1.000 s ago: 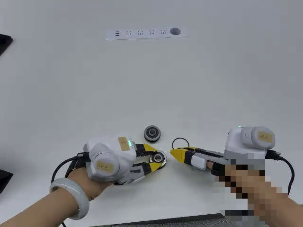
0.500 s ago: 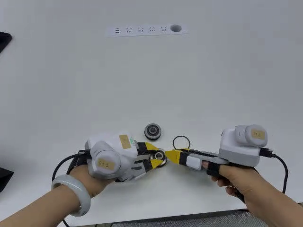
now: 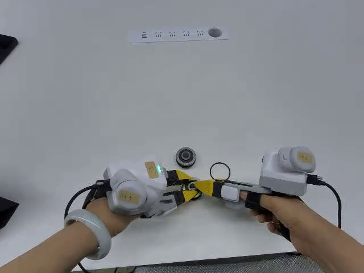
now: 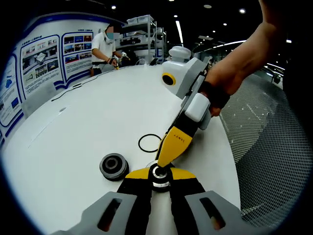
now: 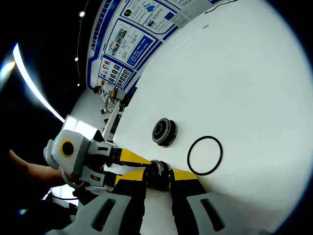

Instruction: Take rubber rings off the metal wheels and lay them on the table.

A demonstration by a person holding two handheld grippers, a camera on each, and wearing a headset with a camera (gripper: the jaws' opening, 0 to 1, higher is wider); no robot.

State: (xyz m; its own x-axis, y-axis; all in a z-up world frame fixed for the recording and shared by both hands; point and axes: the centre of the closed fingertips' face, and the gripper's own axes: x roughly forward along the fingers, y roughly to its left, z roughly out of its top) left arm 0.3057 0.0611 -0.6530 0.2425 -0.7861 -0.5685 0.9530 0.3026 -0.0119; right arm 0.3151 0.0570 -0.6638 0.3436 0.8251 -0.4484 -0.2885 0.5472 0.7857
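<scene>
My left gripper is shut on a small metal wheel just above the table's front edge. The wheel's rim is black. My right gripper comes in from the right, and its yellow jaws pinch that black rim from both sides. In the left gripper view its tip touches the wheel's top. A second wheel lies flat on the table behind. A loose black rubber ring lies to its right.
A white power strip lies at the far side of the white table. Dark objects sit at the left edge. The table's front edge runs just under both hands.
My right gripper has moved left from beside the loose ring to the held wheel and closed on its rim. The left gripper, second wheel and loose ring stay put.
</scene>
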